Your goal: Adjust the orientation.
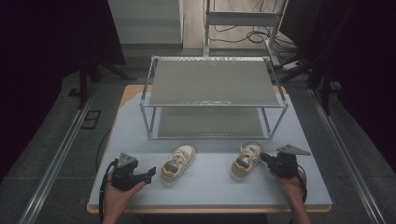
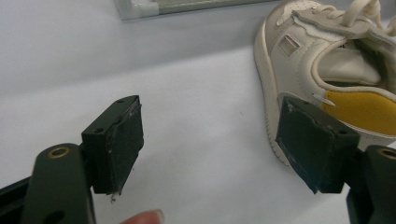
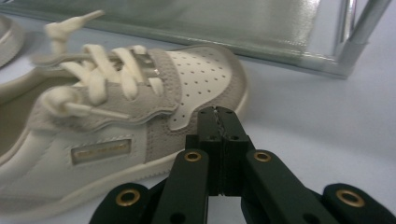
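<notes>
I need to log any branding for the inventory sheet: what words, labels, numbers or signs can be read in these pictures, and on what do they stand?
No text can be read.
The small rectangular side tab on the right cream and grey lace-up sneaker carries marks too blurred to read.
The matching tab on the left cream sneaker with yellow lining looks blank or too small to tell.

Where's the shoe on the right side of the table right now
In the high view, the right shoe sits on the table in front of the metal rack, right of the other shoe, with the shut right gripper just beside it.
</notes>
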A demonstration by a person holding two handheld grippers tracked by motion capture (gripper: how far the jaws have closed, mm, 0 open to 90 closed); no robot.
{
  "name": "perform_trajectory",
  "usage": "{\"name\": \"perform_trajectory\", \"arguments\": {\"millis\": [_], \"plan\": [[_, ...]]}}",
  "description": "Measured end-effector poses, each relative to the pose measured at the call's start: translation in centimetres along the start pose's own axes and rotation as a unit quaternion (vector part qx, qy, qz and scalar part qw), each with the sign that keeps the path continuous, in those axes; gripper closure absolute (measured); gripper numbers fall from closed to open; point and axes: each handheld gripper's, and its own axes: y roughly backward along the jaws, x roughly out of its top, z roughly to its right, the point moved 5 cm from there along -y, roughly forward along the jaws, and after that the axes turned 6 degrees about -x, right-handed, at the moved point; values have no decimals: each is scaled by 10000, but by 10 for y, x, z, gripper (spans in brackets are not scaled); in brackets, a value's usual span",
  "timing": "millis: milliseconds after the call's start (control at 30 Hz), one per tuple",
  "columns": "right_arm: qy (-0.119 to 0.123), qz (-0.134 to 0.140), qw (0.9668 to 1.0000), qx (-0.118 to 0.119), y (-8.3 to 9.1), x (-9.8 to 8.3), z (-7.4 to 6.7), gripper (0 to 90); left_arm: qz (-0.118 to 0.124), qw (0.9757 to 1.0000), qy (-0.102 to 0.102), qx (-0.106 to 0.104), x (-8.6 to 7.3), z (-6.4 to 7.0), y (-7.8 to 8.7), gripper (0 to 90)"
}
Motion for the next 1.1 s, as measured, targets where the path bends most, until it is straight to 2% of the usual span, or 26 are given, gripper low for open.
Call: {"name": "perform_trajectory", "arguments": {"millis": [100, 200, 300, 367, 467, 533, 700, 833, 1033, 1100], "plan": [[43, 145, 9999, 27, 12, 1, -6, 896, 20, 10000, -23, -14, 1, 1, 2, 227], [123, 342, 9992, 154, 30, 4, -20, 895, 40, 10000, -5, 1, 1, 0, 2, 228], [281, 561, 9973, 391, 50, 8, -44, 895, 47, 10000, 5, -10, 1, -1, 3, 228], [412, 641, 9954, 573, 58, 9, -62, 895, 56, 10000, 5, -30, 1, 0, 3, 227], [569, 641, 9921, 921, 59, 9, -90, 895, 60, 10000, -18, -45, 1, 1, 4, 227], [746, 583, 9908, 969, 53, 9, -106, 895, 56, 10000, -15, -48, 1, 1, 3, 227], [911, 398, 9893, 1069, 29, 8, -135, 895, 7, 10000, -32, -55, 0, 3, 1, 228], [960, 347, 9901, 965, 19, 8, -142, 895, -1, 10000, -37, -69, 0, 3, -1, 227], [955, 311, 9926, 690, 13, 5, -136, 895, -32, 10000, -27, -59, -1, 1, -3, 227], [939, 279, 9930, 666, 13, 3, -135, 895, -21, 10000, -30, -75, -1, 2, -2, 227]]}}
